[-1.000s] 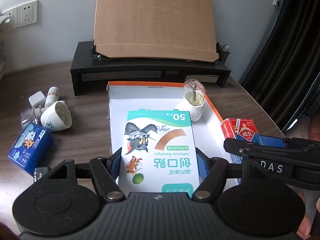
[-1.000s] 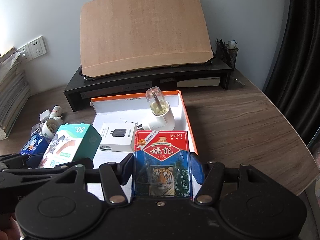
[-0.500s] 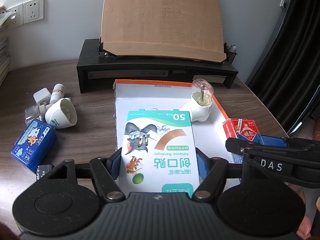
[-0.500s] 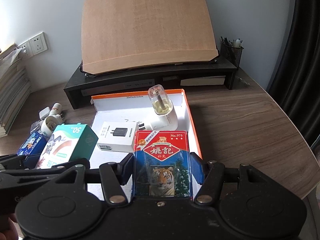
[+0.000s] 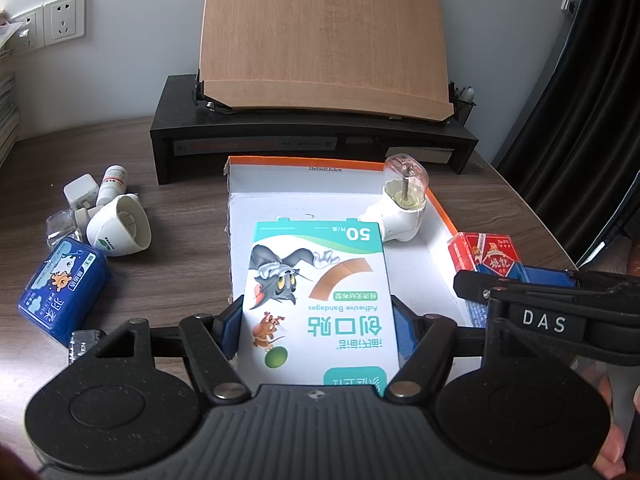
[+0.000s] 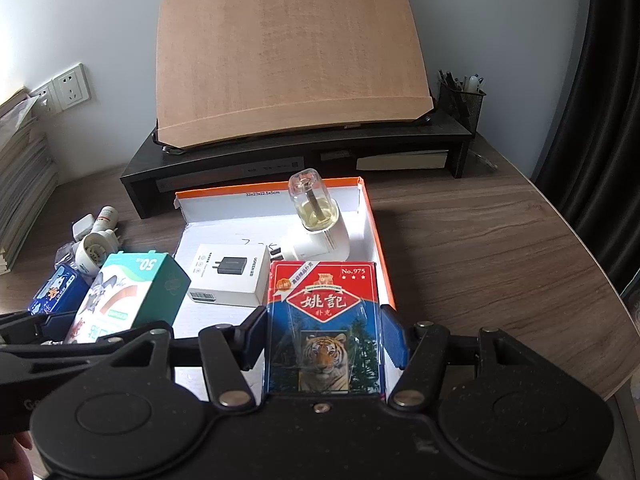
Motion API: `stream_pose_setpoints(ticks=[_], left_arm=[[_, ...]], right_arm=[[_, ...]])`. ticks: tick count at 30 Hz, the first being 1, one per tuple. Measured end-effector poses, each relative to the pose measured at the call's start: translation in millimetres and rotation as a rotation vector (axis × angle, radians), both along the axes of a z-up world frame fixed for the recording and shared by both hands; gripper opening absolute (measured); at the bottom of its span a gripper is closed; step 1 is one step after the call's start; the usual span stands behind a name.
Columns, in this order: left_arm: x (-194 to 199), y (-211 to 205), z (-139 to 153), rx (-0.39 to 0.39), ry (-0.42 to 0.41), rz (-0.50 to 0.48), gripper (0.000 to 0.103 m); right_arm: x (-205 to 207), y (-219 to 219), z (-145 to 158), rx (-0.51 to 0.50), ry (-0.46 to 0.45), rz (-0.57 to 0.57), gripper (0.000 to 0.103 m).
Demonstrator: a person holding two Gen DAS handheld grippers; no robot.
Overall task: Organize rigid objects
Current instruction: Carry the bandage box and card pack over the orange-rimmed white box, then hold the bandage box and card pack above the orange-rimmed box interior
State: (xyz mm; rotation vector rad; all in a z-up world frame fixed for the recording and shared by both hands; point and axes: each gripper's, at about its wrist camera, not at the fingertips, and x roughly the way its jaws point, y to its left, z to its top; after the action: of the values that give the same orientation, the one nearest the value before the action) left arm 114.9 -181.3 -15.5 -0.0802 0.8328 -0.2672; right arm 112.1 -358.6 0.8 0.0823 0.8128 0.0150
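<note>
So our left tongs point(image 5: 318, 322) clamp the bandage box point(image 5: 320, 300), right tongs point(image 6: 324, 336) clamp the card pack point(image 6: 323, 328), both over the tray point(image 6: 368, 216). Charger box point(image 6: 228, 274) and vaporizer point(image 6: 320, 236) are in; clutter point(image 5: 104, 220) waits on the surface point(image 5: 180, 240)

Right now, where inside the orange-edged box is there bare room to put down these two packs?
Free floor in the orange-edged box: the near strip in front of the charger box, and the back-left corner behind it. The back-right corner is crowded by the plug-in vaporizer. Both claws are loaded: the left claw grips the bandage box, the right claw grips the card pack.
</note>
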Motion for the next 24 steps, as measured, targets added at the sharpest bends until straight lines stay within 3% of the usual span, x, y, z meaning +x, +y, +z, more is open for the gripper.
stream_pose_setpoints(ticks=[24], left_arm=[[0.5, -0.1, -0.5, 0.003, 0.005, 0.020, 0.071]], right_arm=[[3.8, -0.6, -5.3, -0.005, 0.017, 0.005, 0.071]])
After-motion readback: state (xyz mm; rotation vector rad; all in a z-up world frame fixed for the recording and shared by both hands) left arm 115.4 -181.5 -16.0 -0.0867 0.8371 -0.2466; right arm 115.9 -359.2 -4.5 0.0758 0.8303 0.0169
